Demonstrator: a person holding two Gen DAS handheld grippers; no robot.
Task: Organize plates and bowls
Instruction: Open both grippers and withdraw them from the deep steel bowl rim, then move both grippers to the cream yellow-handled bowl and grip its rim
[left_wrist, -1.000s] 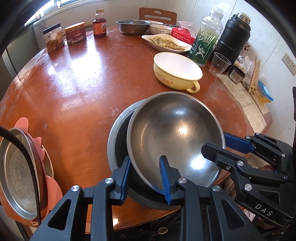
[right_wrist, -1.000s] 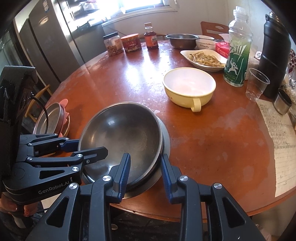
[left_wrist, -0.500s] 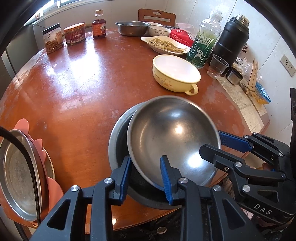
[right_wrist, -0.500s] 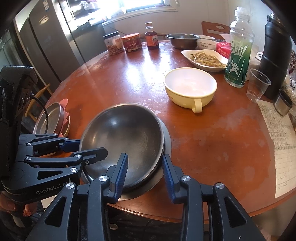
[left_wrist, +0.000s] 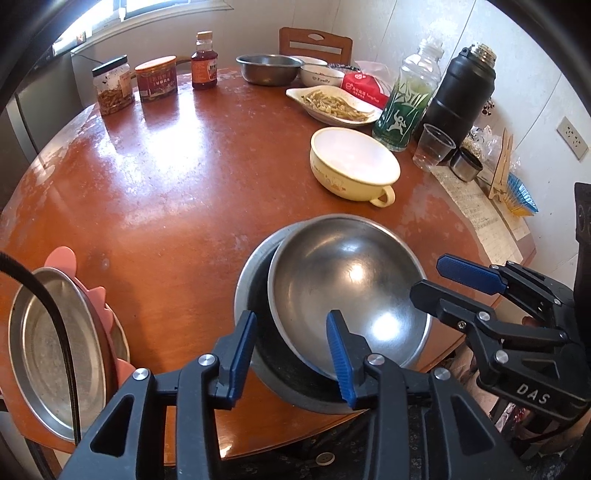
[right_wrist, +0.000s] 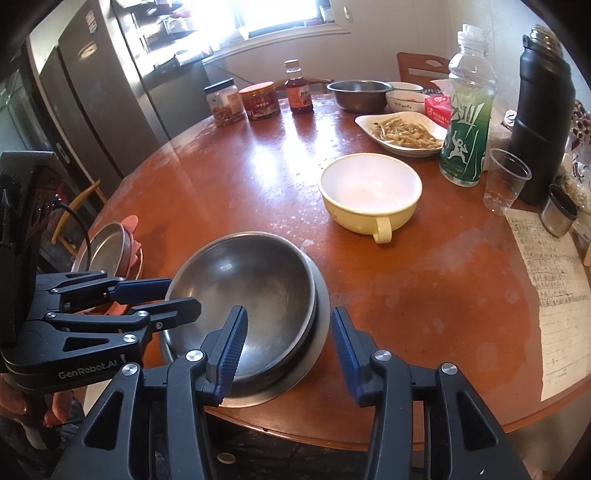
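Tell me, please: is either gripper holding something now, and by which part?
Nothing is held. The left gripper and the right gripper have both just been opening; each straddles the near rim of the steel bowl without its pads pressing on it.

Black claws (left_wrist: 291, 354), ridged blue pads (right_wrist: 231, 345)

Left wrist view: sits just behind the left tool (left_wrist: 291, 350), angled down across the round desk (left_wrist: 166, 177) toward the tiled wall, close to the near edge. Right wrist view: same downward angle from further right, facing the window and fridge. Both share the nested steel bowls (right_wrist: 243, 291), yellow bowl (left_wrist: 354, 164), and each other's tool.
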